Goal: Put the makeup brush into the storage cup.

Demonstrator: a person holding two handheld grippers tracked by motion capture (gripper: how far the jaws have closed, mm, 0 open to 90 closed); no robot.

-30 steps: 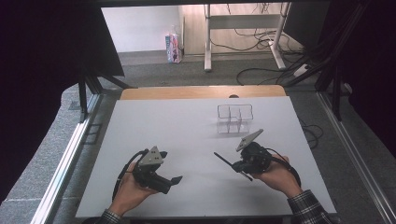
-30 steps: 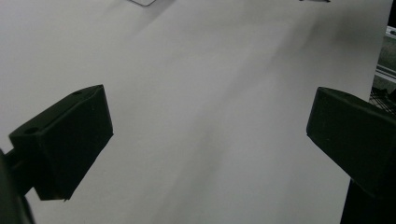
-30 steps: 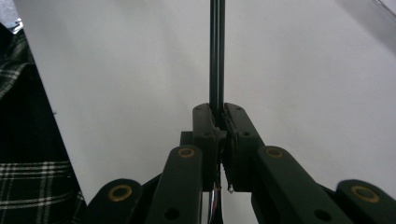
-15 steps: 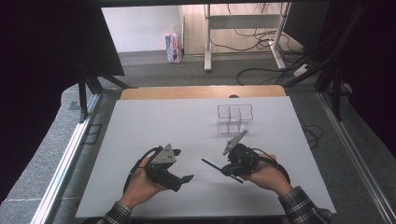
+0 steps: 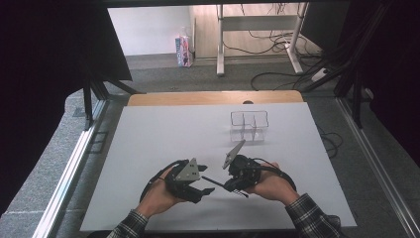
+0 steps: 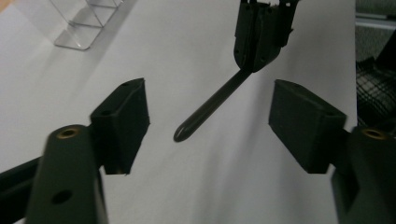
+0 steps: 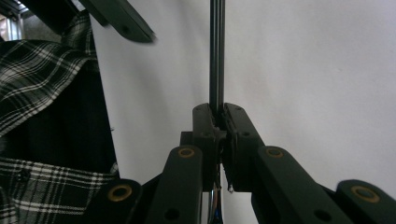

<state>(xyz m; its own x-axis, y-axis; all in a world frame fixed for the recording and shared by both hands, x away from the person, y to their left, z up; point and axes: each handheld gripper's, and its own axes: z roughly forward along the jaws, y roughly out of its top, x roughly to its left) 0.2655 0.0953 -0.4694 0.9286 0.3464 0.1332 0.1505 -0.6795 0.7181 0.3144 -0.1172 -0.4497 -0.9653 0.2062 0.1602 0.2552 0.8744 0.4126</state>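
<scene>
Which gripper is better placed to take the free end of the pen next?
Left. The left gripper faces the black pen, whose free tip lies between its jaws, untouched; they have just been closing. The right gripper is already shut on the pen's other end, so it can only hold and present it.

A white bench (image 5: 163, 144) with a wooden far edge (image 5: 213, 98) stands on grey carpet floor (image 5: 163, 74). Beyond it, a pale wall (image 5: 148, 29) meets the floor, where a small colourful carton (image 5: 183, 50) sits. A white desk frame (image 5: 257, 29) rises nearby, black cables (image 5: 277, 74) trailing beneath it. Dark curtains (image 5: 44, 74) hang on both sides, and metal rails (image 5: 69, 168) flank the bench.
</scene>
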